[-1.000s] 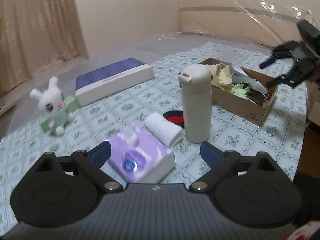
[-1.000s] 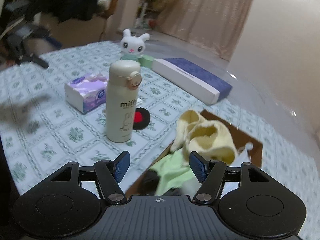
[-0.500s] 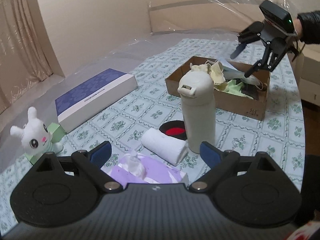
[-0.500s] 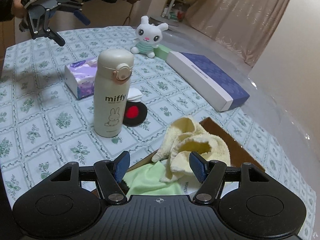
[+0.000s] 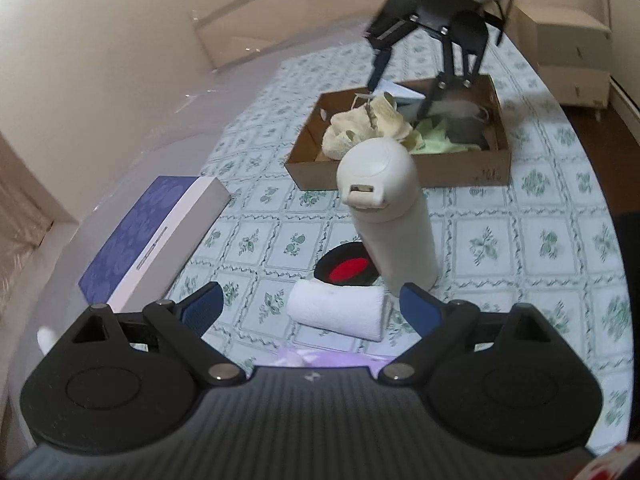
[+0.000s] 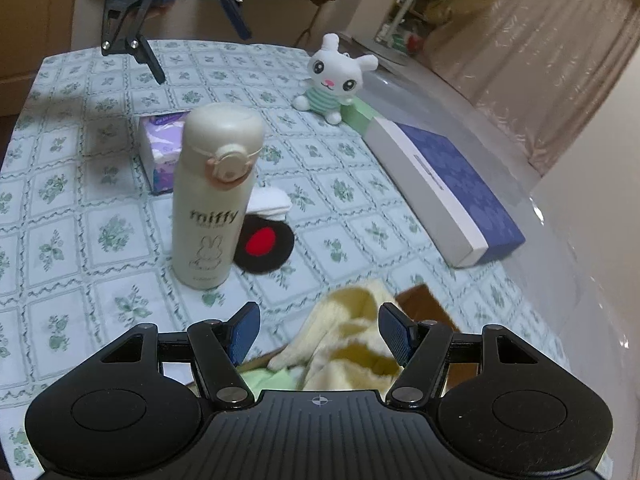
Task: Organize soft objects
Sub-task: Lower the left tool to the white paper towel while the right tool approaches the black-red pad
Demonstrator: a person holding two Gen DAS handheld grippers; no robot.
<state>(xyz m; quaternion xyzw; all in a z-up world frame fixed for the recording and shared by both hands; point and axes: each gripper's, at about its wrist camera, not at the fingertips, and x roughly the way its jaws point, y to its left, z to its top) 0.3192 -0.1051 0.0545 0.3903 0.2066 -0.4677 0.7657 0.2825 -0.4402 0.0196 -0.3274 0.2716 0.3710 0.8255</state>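
The rolled white towel (image 5: 335, 313) lies on the desk (image 5: 520, 240) straight ahead of the left tongs (image 5: 310, 309), its long axis crosswise between their released, empty jaws, just beside the bottle (image 5: 387, 216). The right tongs (image 6: 319, 333) hang released over the box (image 5: 404, 168), a yellow cloth (image 6: 352, 340) below them, untouched. I judge the left nearer the towel.

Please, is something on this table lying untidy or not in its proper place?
Mostly the cardboard box: a yellow cloth and a green cloth lie crumpled in it, unfolded. The rolled white towel lies neatly beside the bottle, which stands upright. Nothing looks spilled or damaged.
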